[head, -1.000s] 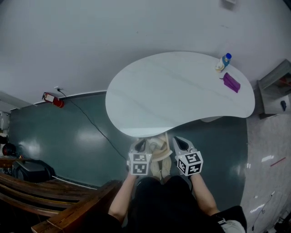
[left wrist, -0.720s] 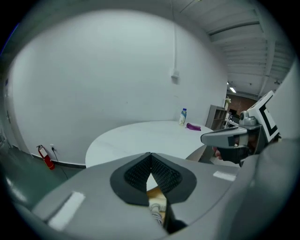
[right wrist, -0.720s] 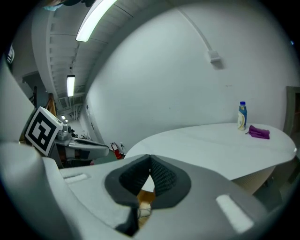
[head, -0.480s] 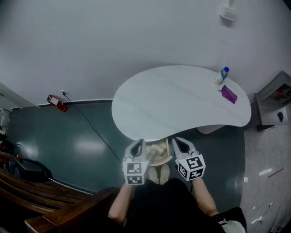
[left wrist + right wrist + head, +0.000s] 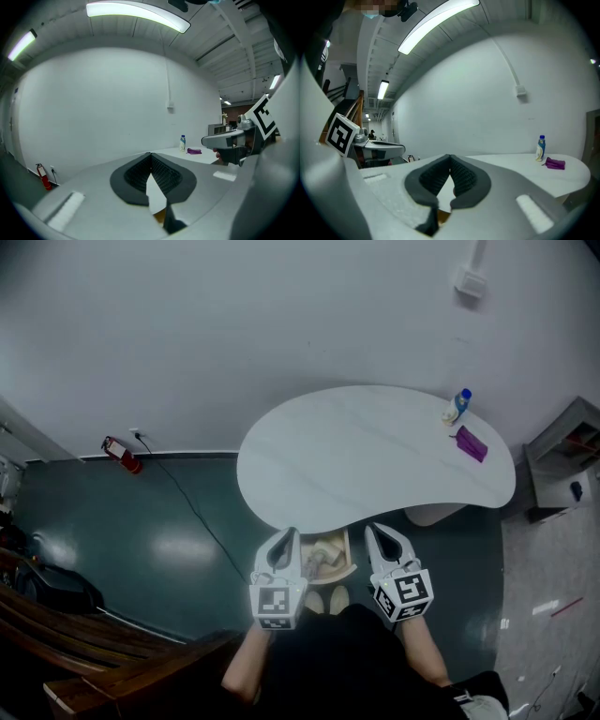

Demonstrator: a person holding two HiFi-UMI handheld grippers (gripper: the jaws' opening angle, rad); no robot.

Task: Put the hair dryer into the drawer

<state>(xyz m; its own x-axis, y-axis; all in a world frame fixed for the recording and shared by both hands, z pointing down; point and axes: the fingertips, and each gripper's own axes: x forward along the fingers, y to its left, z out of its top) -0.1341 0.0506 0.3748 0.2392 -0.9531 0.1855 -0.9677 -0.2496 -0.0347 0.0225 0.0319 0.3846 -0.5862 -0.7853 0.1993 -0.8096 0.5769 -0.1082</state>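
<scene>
A white rounded table [image 5: 366, 460] stands against the wall. At its far right end lie a small purple object [image 5: 472, 443], possibly the hair dryer, and a blue-capped bottle [image 5: 458, 405]; both also show as the purple object [image 5: 554, 163] and bottle [image 5: 540, 148]. Under the table's near edge a tan open drawer [image 5: 330, 557] holds pale things I cannot make out. My left gripper [image 5: 284, 538] and right gripper [image 5: 382, 532] hover on either side of the drawer, both pointing at the table. Each is shut and empty: left gripper [image 5: 151, 157], right gripper [image 5: 450, 158].
A red fire extinguisher [image 5: 122, 454] and a trailing cable [image 5: 187, 502] sit by the wall at the left. Dark wooden furniture [image 5: 103, 652] fills the lower left. A grey shelf unit [image 5: 562, 460] stands right of the table. The person's shoes [image 5: 327, 600] show below the drawer.
Both grippers have risen and levelled out toward the table. The head view has tipped up, so the table sits lower in the picture and more wall shows.
</scene>
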